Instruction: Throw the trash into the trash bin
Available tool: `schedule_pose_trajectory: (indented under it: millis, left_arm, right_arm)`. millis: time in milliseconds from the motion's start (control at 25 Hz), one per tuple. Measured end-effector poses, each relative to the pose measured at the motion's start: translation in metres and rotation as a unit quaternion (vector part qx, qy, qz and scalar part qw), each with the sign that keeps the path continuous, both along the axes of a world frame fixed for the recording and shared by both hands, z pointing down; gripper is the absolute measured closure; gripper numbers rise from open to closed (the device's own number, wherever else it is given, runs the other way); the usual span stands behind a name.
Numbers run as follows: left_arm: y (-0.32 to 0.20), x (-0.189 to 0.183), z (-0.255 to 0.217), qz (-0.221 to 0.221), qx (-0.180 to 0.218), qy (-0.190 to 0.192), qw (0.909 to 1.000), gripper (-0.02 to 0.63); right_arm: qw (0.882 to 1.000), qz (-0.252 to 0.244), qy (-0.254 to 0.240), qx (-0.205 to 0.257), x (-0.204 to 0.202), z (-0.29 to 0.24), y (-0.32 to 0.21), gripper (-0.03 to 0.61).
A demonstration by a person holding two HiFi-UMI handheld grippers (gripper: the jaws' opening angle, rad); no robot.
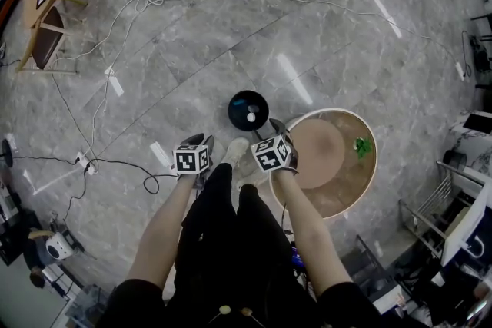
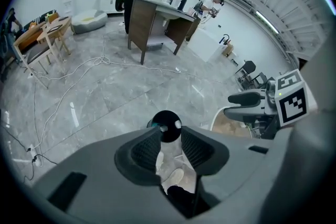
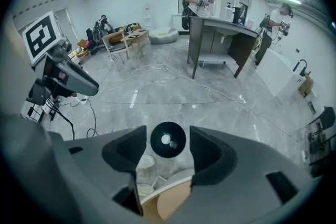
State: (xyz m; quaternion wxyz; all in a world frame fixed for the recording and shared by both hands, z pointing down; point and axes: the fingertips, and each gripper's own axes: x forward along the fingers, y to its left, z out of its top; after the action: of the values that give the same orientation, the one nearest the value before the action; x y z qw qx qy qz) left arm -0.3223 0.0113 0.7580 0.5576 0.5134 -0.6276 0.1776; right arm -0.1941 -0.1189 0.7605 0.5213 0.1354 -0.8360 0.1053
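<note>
Hovering | left tool point(image 1: 195, 140) jaws apart, empty | right tool point(image 1: 277, 128) jaws apart, empty | trash bin point(image 1: 248, 110) on floor just ahead of both | table point(image 1: 373, 165) edge beneath right tool

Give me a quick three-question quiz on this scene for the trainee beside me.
1. Multiple choice: where does the round black trash bin stand? A) on a shelf; B) on the grey stone floor; C) on a chair.
2. True or false: the right hand-held gripper is clamped on a piece of trash.
3. Fill in: the small crumpled item on the round beige table with a white rim is ____ in colour.

Key
1. B.
2. False: its jaws stand apart with nothing between them.
3. Green.
</note>
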Motion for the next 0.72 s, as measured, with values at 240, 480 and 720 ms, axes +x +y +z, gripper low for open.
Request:
schedule_pose_trajectory:
  millis: [240, 480, 720]
  left_arm:
    - [-0.003, 0.011, 0.005, 0.019, -0.004, 0.004, 0.9998, 0.489]
    - [-0.001, 0.027, 0.013, 0.048, -0.01, 0.012, 0.9987, 0.491]
    - [0.005, 0.039, 0.026, 0.109, -0.019, 0.026, 0.9935, 0.492]
  right_arm:
    - [1.0, 0.016, 0.016, 0.019, 0.034, -0.001, 0.001, 0.341]
    - [0.998, 0.042, 0.032, 0.024, 0.072, -0.003, 0.018, 0.367]
    - [0.995, 0.088, 0.022, 0.034, 0.097, -0.022, 0.056, 0.391]
